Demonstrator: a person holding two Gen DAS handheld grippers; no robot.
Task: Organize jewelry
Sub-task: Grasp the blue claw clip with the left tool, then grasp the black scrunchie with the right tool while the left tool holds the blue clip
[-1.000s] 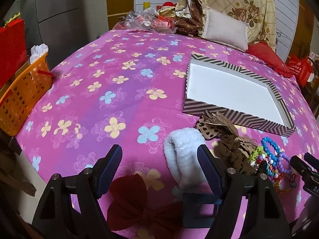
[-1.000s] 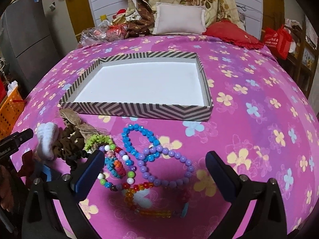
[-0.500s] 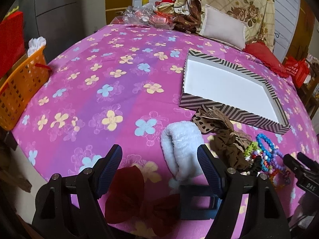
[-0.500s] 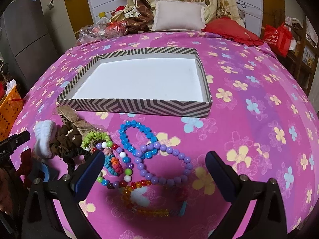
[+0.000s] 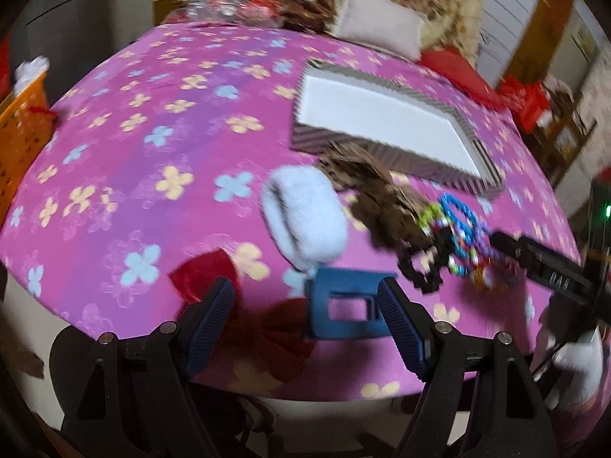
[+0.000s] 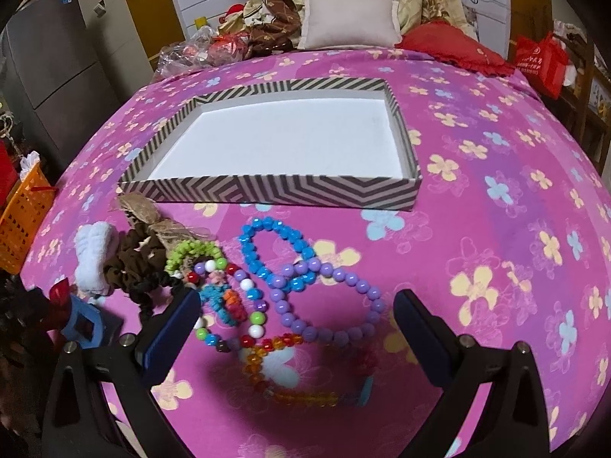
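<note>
A striped box (image 6: 290,191) with a bare white floor lies on the pink flowered bedspread; it also shows in the left wrist view (image 5: 385,152). In front of it lie bead strings: blue (image 6: 275,244), purple (image 6: 336,305), green (image 6: 191,252) and orange (image 6: 275,362). Left of them are a brown scrunchie (image 6: 133,263), a white fluffy band (image 5: 305,217), a blue claw clip (image 5: 345,309) and a red bow (image 5: 236,305). My left gripper (image 5: 305,324) is open above the clip and bow. My right gripper (image 6: 294,328) is open above the beads.
An orange basket (image 5: 19,129) stands off the bed's left edge. Pillows (image 6: 347,19) and plastic bags (image 6: 194,49) are piled at the head of the bed. A red bag (image 6: 542,65) and shelves stand at the right.
My left gripper has pulled back and up toward the bed's near edge, so the blue clip and red bow now show between its fingers. My right gripper has risen slightly. Both stay open.
</note>
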